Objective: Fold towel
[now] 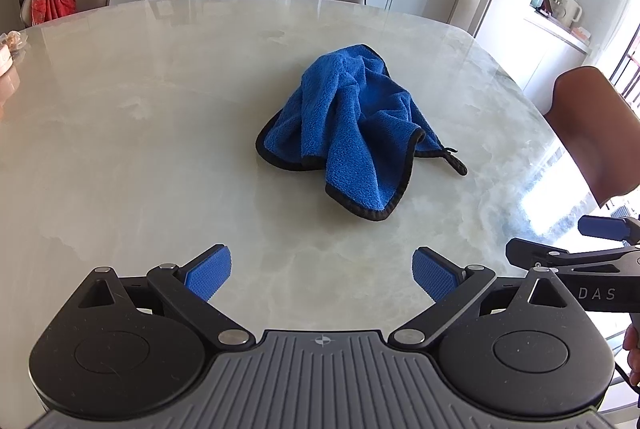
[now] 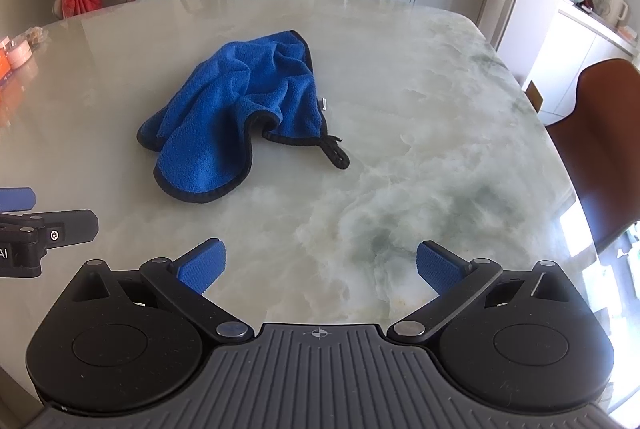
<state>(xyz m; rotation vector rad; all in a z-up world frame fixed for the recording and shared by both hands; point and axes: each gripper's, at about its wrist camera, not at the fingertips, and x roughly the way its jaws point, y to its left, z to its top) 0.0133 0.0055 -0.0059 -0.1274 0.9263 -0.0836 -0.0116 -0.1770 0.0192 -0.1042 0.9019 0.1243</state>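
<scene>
left wrist view: one crumpled blue terry towel with black hem (image 1: pixel 352 133) heaped mid pale marble table (image 1: pixel 140 117), ahead of both grippers, untouched. looks soft, light, floppy; best pinched at near black-edged corner beside hanging loop. two grippers: left gripper (image 1: pixel 322 271) spread, empty; right gripper (image 2: pixel 321 267) spread, empty.

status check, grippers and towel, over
Left gripper open, empty. Right gripper open, empty. Towel crumpled on table, unfolded, untouched. Nothing in the way.
</scene>
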